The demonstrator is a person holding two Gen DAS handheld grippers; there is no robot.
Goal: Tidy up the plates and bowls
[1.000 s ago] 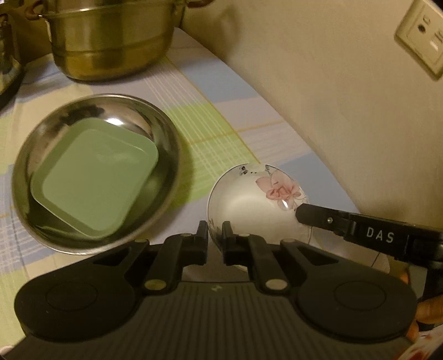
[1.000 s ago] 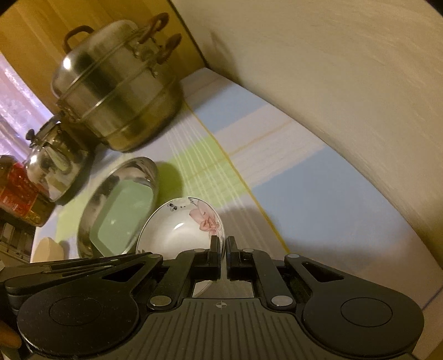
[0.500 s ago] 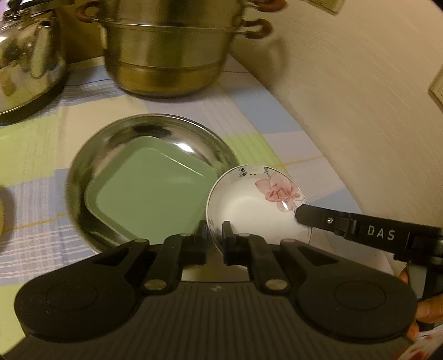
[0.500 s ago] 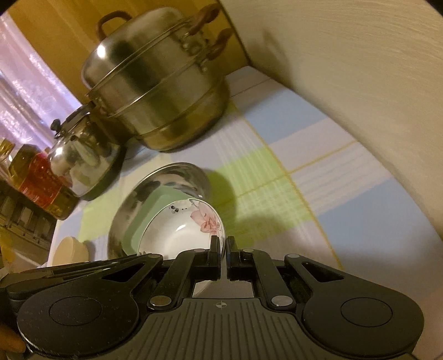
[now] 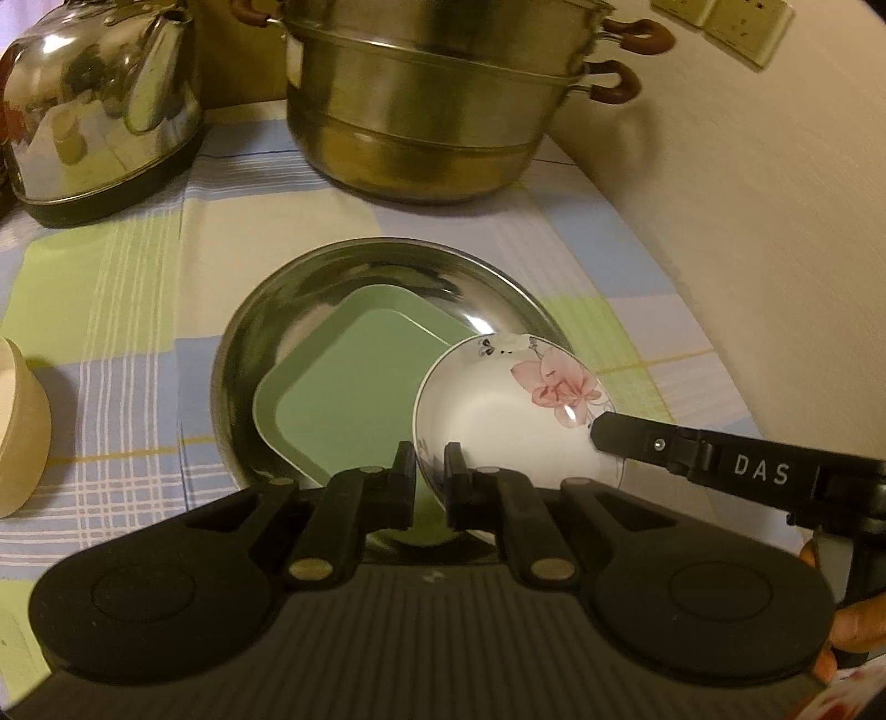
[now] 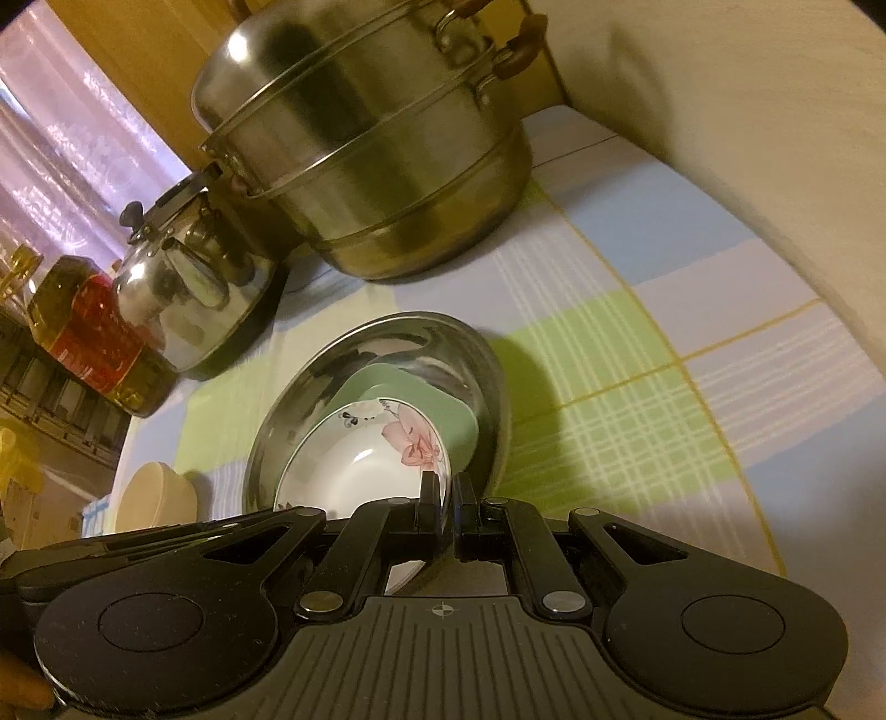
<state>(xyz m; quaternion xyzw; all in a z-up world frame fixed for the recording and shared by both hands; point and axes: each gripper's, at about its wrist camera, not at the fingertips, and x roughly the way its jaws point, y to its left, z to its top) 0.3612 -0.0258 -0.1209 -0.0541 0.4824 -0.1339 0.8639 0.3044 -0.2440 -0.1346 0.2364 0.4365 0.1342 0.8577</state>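
From the left wrist view, the round stainless-steel basin (image 5: 382, 266) sat on the checked blue, green and white tablecloth (image 5: 111, 310), and a square pale-green plate (image 5: 354, 399) lay inside it. The white ceramic bowl with a pink flower print (image 5: 515, 410) was held over the basin's right rim, overlapping the green plate's right corner. The left gripper (image 5: 431, 459) was pinched narrow on the bowl's near rim, one finger outside the wall and one inside. From the right of the basin, the right gripper (image 5: 603, 429) reached in, its black finger marked DAS touching the bowl's far right rim. This view alone showed two wall sockets (image 5: 747, 25) above the basin on the beige wall, and a cream round container (image 5: 22, 437) to the left of the basin.

From the right wrist view, the same bowl (image 6: 360, 459) hung over the basin (image 6: 443, 338) and covered much of the green plate (image 6: 459, 426). The right gripper (image 6: 446, 498) was closed narrow on the bowl's rim, which passed between its fingertips. Only this view showed the lid of the large two-tier steel steamer pot (image 6: 365, 149) behind the basin, the knob of the shiny steel kettle (image 6: 188, 293), and a bottle of amber oil with a red label (image 6: 83, 332) left of the kettle. The left gripper appeared as a dark bar (image 6: 166, 537) left of the bowl.
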